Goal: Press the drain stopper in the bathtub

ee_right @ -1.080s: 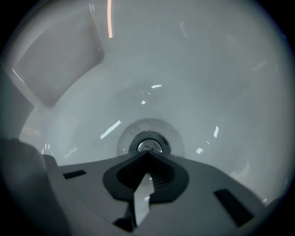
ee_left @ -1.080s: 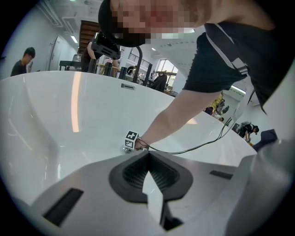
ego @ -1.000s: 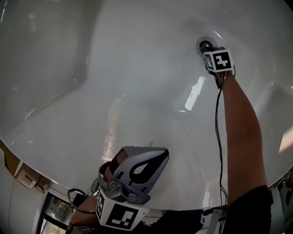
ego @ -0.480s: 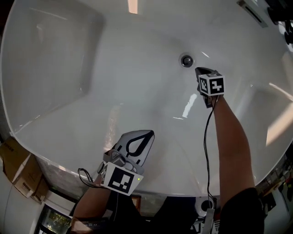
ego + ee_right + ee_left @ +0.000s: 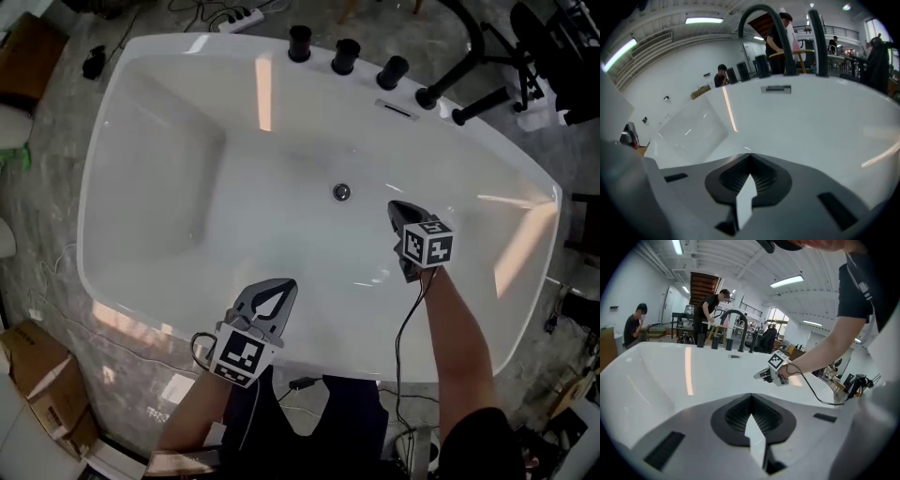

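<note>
The round metal drain stopper (image 5: 342, 192) sits in the floor of the white bathtub (image 5: 101, 281), uncovered. My right gripper (image 5: 393, 205) hovers to its right and a little nearer, apart from it, jaws shut on nothing; in the right gripper view its closed tips (image 5: 750, 158) point across the tub wall. My left gripper (image 5: 288, 284) is held over the tub's near rim, shut and empty, with its tips (image 5: 750, 397) aimed into the tub. The right gripper (image 5: 758, 376) also shows in the left gripper view, held by a bare arm.
Three black tap knobs (image 5: 345, 56) and a black spout (image 5: 439, 94) line the far rim, with an overflow plate (image 5: 396, 110) below them. A cardboard box (image 5: 37, 384) stands on the floor at left. Two people (image 5: 635, 326) are beyond the tub.
The right gripper has lifted off the drain stopper and drawn back toward me. The head view has risen, so the whole tub now shows. The left gripper stays at the near rim.
</note>
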`<state>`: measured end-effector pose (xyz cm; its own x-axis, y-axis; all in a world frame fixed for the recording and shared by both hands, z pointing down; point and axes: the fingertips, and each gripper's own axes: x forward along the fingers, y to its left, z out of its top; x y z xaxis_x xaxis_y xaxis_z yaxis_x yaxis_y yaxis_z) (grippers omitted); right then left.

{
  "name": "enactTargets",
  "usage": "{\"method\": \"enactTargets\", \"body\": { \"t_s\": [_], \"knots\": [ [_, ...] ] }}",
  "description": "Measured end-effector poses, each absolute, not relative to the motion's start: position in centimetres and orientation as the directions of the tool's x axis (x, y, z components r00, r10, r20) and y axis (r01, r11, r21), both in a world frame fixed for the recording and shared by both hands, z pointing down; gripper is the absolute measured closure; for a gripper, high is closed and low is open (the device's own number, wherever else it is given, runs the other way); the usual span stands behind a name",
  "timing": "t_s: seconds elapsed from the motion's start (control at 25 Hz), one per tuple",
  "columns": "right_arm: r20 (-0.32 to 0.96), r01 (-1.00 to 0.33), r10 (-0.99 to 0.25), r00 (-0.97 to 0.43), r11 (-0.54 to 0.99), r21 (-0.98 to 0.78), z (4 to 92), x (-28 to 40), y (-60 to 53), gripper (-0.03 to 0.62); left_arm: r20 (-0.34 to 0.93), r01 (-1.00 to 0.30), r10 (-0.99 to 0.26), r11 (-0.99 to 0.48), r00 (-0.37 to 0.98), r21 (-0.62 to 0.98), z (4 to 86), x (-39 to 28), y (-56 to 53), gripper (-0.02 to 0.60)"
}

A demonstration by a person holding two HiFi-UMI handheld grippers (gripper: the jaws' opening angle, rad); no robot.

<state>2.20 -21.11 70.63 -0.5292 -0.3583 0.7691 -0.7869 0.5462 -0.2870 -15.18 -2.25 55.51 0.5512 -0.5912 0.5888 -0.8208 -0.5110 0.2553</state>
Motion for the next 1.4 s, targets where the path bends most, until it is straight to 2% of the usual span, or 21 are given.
{"method": "enactTargets", "body": {
  "t_s": [0.44, 0.72, 1.08, 1.4],
  "knots": [
    [0.581, -0.795, -0.554, -0.596, 0.511, -0.329, 49.9, 5.3, -16.0, 0.579, 0.518, -0.826, -0.646, -0.483, 0.561, 0.291, 42.2, -13.4, -1.5, 0.575],
    [0.457, -0.812, -0.671, -0.584, 0.475, -0.34, 38.9, 7.3, -10.8, 0.579, 0.46, -0.781, -0.634, -0.545, 0.622, 0.304, 35.1, -11.6, -1.0, 0.575],
    [0.299, -0.831, -0.791, -0.533, 0.425, -0.358, 29.9, 9.4, -4.9, 0.578, 0.413, -0.714, -0.599, -0.664, 0.686, 0.223, 28.6, -9.8, 1.2, 0.575],
    [0.206, -0.808, -0.804, -0.558, 0.468, -0.358, 24.8, 6.9, 0.0, 0.578, 0.374, -0.671, -0.581, -0.718, 0.723, 0.182, 25.8, -9.1, 3.7, 0.575]
  ]
}}
